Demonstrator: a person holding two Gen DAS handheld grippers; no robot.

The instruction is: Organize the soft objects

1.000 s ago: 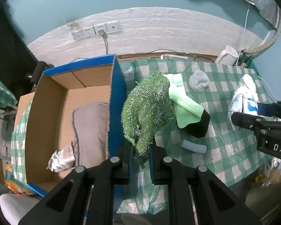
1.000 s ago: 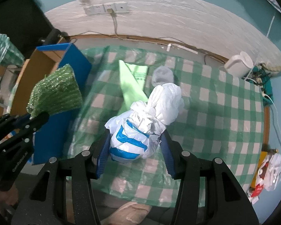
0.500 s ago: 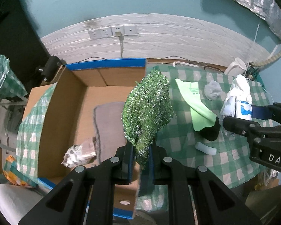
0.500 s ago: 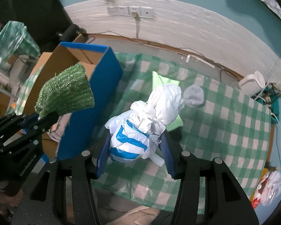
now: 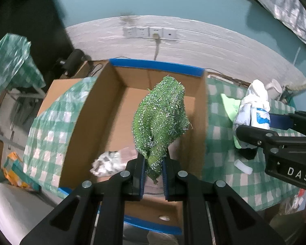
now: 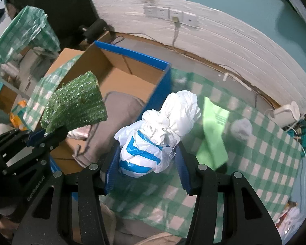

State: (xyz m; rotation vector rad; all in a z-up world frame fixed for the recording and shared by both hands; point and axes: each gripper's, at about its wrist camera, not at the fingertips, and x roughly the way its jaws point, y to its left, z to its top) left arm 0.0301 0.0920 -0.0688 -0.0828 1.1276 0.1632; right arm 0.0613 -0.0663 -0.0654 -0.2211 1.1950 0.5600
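My left gripper [image 5: 154,173] is shut on a green glittery mesh cloth [image 5: 161,120] and holds it above the open cardboard box [image 5: 95,110] with blue edges. The cloth also shows in the right wrist view [image 6: 75,104]. My right gripper [image 6: 146,163] is shut on a knotted white and blue plastic bag [image 6: 157,134], held above the table just right of the box's blue wall [image 6: 159,89]. The bag shows in the left wrist view [image 5: 253,106].
Inside the box lie a grey cloth [image 6: 114,118] and a crumpled white wad [image 5: 110,161]. On the green checked tablecloth [image 6: 265,153] lie a light green bag [image 6: 214,130], a grey round item [image 6: 241,128] and a small white piece [image 5: 243,166]. A white kettle [image 6: 287,112] stands at the far right.
Both grippers have moved left with their loads. The green cloth has gone from above the box's right wall to over the box's inside. The bag has come close to the box.
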